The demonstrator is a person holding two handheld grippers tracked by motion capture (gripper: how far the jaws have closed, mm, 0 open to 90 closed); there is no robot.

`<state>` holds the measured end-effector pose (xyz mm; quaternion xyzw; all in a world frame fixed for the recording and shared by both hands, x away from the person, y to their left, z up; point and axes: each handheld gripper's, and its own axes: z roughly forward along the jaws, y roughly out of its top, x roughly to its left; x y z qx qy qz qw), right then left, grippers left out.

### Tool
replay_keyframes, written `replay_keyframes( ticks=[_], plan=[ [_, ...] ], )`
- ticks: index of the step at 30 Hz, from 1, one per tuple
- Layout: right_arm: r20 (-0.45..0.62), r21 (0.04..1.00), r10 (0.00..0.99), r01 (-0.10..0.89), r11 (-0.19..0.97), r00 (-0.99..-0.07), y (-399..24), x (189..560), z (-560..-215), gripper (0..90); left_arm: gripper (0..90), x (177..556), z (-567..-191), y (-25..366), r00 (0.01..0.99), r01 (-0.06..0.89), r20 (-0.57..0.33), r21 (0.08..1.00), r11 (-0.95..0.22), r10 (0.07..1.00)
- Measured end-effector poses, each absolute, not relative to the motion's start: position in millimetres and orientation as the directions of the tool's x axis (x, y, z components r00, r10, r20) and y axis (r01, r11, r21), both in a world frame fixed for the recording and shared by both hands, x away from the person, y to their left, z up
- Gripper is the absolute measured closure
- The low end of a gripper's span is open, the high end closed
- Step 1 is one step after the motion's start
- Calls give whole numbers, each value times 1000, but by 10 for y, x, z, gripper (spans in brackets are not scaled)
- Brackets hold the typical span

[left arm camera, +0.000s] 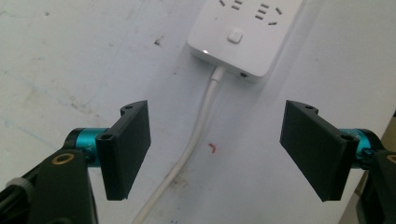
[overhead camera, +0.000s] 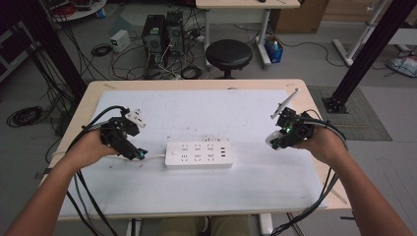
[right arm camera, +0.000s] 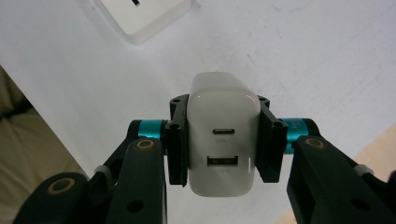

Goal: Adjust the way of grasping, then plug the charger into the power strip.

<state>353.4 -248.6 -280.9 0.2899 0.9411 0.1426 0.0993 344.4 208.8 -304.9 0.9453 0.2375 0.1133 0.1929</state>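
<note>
While clamped on its flat sides, charger (right arm camera: 223,148) sits in right gripper (right arm camera: 224,144), USB ports facing cam | rigid, light, glossy plastic, prob. slippery; side faces best hold | left gripper (left arm camera: 215,149) jaws spread wide, empty, straddling cord (left arm camera: 196,135) | beyond: power strip (overhead camera: 198,154) mid-table (overhead camera: 236,101).
</note>
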Motion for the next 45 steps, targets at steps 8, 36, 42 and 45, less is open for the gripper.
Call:
replay_keyframes(
  ticks=[8, 36, 42, 45],
  plan=[
    [-130, 327, 531, 469, 820, -837, -2414, 3519, -2791, 619, 246, 3379, -3057, 2153, 853, 409, 138, 423, -808, 504],
    [-125, 282, 277, 234, 931, -953, -1332, 3827, -2806, 619, 245, 3375, -3319, 2263, 828, 440, 151, 421, -793, 540],
    [-115, 229, 200, 170, 959, -973, -987, 3910, -3009, 619, 245, 3370, -3391, 2251, 833, 436, 144, 423, -794, 534],
    [-111, 193, 177, 154, 969, -978, -841, 3957, -3103, 619, 245, 3370, -3407, 2255, 831, 440, 142, 425, -791, 538]
  ],
)
